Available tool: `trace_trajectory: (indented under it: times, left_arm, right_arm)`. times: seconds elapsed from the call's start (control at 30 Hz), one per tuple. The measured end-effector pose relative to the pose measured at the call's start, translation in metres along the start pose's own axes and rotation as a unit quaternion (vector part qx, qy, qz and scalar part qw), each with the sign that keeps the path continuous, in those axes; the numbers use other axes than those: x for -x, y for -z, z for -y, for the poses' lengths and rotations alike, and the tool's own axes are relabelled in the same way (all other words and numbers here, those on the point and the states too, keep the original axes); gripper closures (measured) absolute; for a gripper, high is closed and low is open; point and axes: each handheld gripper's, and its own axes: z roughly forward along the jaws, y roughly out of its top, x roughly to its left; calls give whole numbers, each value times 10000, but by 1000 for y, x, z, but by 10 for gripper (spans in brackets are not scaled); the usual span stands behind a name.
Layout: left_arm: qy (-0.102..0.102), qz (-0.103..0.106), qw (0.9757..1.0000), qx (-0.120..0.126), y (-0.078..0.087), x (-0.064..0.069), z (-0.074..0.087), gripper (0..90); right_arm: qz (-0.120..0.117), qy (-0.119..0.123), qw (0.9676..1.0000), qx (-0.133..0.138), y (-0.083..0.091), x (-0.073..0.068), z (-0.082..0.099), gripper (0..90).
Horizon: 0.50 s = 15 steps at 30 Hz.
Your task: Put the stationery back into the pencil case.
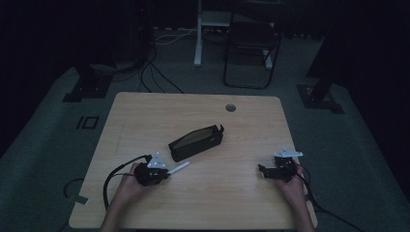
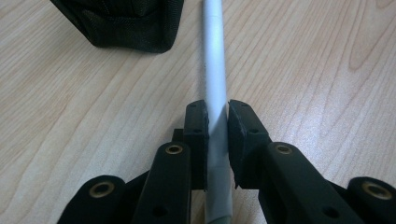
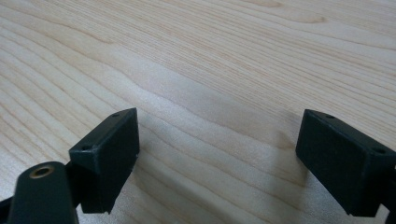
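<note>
The left gripper (image 2: 217, 123) fingers pinch the white pen (image 2: 215, 70). It points straight ahead toward the black pouch (image 1: 197, 142) close by. The right gripper (image 3: 217, 158) sits wide open, holding nothing, farther off.

High view very dim, bluish; room behind table (image 1: 145, 111) almost black, small things hard to make out. Both gripper views bright, wood grain sharp. Left gripper view: pen (image 2: 215, 70) clear, soft shine down its side, near black parts blurry. Right gripper view: soft grey shadows on wood beside each jaw, far wood slightly blurry.
</note>
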Motion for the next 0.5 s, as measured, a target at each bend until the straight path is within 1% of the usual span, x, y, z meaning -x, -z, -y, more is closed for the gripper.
trace_trajectory:
  times: [0.13,0.2,0.27,0.37,0.47,0.5]
  left_arm:
    - [-48,8,10000,-34,-1,2,-3,791]
    - [-70,-28,10000,-27,-2,3,-4,791]
    - [-79,-3,10000,5,-1,4,-5,791]
    - [-84,63,9999,122,3,6,-9,791]
    - [-104,81,9998,128,4,7,-11,791]
    - [-130,133,9996,212,7,8,-14,791]
  right_arm:
    - [0,-1,10000,0,0,0,0,132]
    - [1,0,10000,1,0,0,0,132]
    - [1,-1,10000,1,0,0,0,132]
    - [0,1,10000,1,0,0,0,132]
    - [1,2,10000,0,0,0,0,132]
    - [1,0,10000,0,0,0,0,132]
